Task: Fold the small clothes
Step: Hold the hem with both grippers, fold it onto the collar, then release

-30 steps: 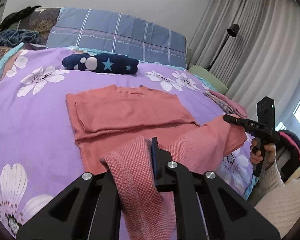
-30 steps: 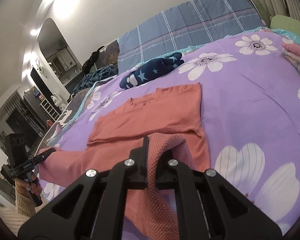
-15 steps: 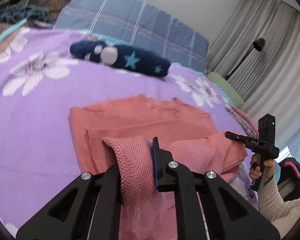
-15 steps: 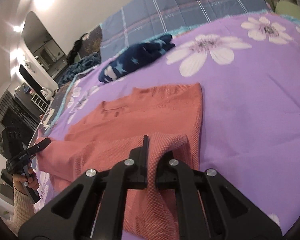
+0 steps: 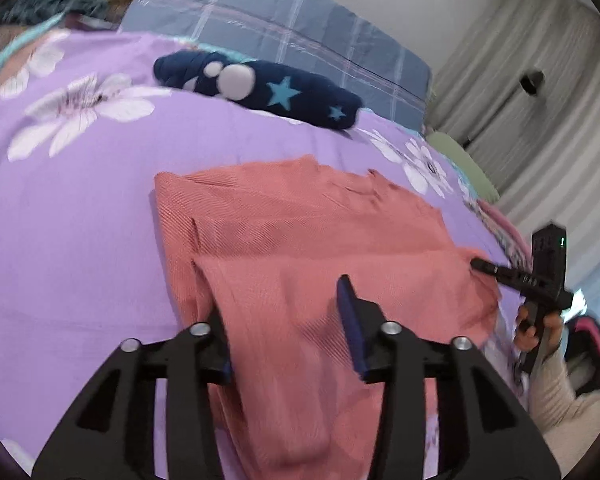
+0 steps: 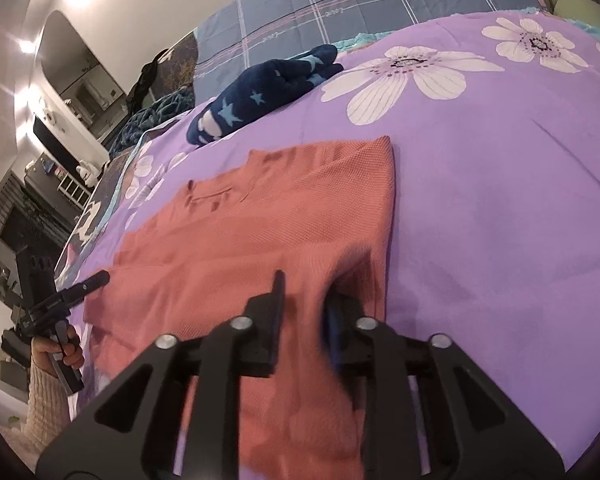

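A salmon knit top (image 5: 300, 232) lies on the purple flowered bed cover (image 5: 80, 240), its near part doubled over the body. My left gripper (image 5: 280, 300) hangs over the fold's left end. Its jaws are opening, and the cloth lies slack between them without being pinched. My right gripper (image 6: 305, 286) is at the top's (image 6: 284, 208) right end. Its jaws are also opening, with loose fabric between them. In the left wrist view the right gripper (image 5: 478, 266) touches the fold's right corner. The right wrist view shows the left gripper (image 6: 100, 278) at the left corner.
A rolled navy garment with stars (image 5: 260, 84) lies behind the top, in front of a blue plaid quilt (image 5: 300, 28). A stack of folded clothes (image 5: 500, 220) and a green pillow (image 5: 464, 160) sit at the right bed edge. Curtains and a floor lamp (image 5: 534, 80) stand beyond.
Both grippers carried the gripped hem forward and down over the top's body. Their jaws, shut on the cloth before, have now parted and the fabric lies slack.
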Tool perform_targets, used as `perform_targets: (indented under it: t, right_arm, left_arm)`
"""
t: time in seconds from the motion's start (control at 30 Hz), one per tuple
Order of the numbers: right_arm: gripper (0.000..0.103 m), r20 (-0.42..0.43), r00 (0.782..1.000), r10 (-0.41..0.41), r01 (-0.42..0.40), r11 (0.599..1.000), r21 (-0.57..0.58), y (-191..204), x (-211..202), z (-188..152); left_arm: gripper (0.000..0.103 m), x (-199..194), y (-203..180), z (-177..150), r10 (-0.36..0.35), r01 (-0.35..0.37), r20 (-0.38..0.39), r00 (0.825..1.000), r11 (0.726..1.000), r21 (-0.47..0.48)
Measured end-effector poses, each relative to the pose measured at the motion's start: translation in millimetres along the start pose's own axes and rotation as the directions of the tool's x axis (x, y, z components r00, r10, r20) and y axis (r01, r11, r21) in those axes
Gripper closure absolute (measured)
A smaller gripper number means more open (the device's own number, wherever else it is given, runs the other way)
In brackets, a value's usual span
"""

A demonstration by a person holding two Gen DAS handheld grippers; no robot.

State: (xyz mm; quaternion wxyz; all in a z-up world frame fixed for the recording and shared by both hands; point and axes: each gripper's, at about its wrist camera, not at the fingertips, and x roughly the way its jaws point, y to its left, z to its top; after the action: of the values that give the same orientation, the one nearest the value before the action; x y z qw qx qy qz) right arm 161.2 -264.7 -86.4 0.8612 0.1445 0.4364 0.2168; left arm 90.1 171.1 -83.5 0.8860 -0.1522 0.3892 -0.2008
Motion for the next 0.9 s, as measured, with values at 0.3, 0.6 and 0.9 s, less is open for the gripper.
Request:
perform_targets:
  t: [0.3, 0.6, 0.9]
  right_arm:
    - [0.087, -0.041, 0.999, -0.021, 0.020, 0.999, -0.025, 8, -33, -42]
    - [0.099, 0.011, 1.000, -0.001, 0.001, 0.999, -0.049, 18, -40, -26]
    - [0.099, 0.110, 0.993, 0.048, -0.041, 0.997, -0.065, 20, -30, 47]
  left_arm:
    - [0.076, -20, -6, -42, -0.008, 0.008, -0.073, 0.997, 1.000, 0.000]
    - [0.099, -17, -9, -25, -0.041, 0.041, -0.018, 0.999, 0.999, 0.000]
    - [0.100, -13, -30, 44, 0.044, -0.059, 0.093, 0.995, 0.985, 0.164]
